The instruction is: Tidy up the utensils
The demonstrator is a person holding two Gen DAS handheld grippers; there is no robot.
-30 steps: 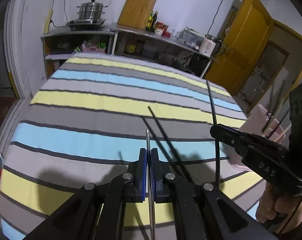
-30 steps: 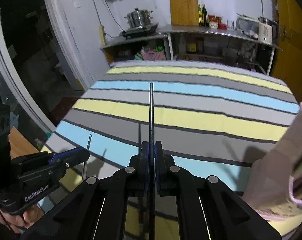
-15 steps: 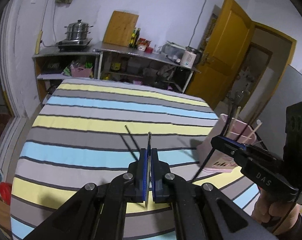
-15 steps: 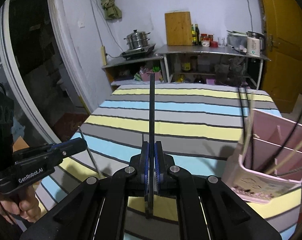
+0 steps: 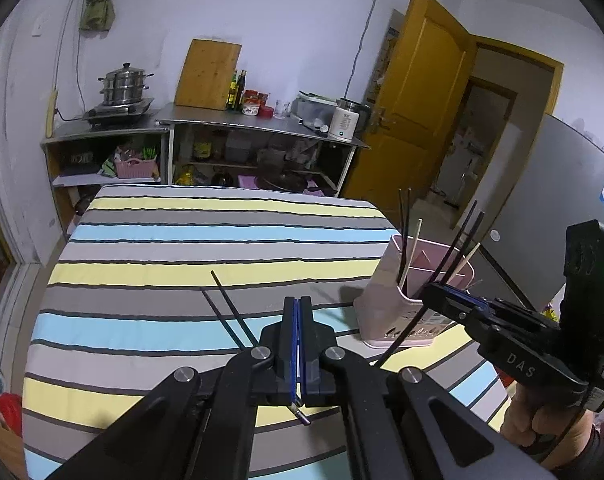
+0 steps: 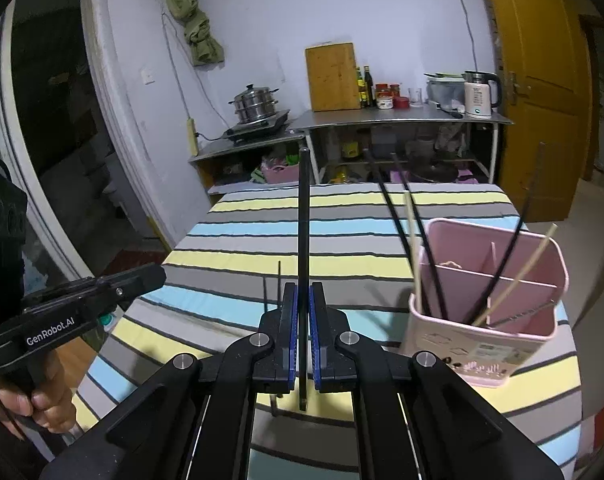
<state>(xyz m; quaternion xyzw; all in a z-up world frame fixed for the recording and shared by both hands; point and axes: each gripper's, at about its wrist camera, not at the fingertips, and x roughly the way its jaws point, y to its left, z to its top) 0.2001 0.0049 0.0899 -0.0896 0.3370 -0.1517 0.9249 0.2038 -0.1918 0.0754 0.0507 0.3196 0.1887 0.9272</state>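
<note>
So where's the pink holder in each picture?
Left wrist view: the pink holder stands right of centre on the striped table, behind the right gripper.
Right wrist view: the holder is at lower right.
Shared landmark: the wooden board against the back wall.

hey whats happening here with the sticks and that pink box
A person holds a gripper in each hand, sorting chopsticks into a pink divided holder on the striped tablecloth. The right gripper is shut on a black chopstick pointing up and away. The left gripper is shut on a thin metal chopstick. Several black and pale chopsticks already stand in the holder; two black ones lie on the cloth.
</note>
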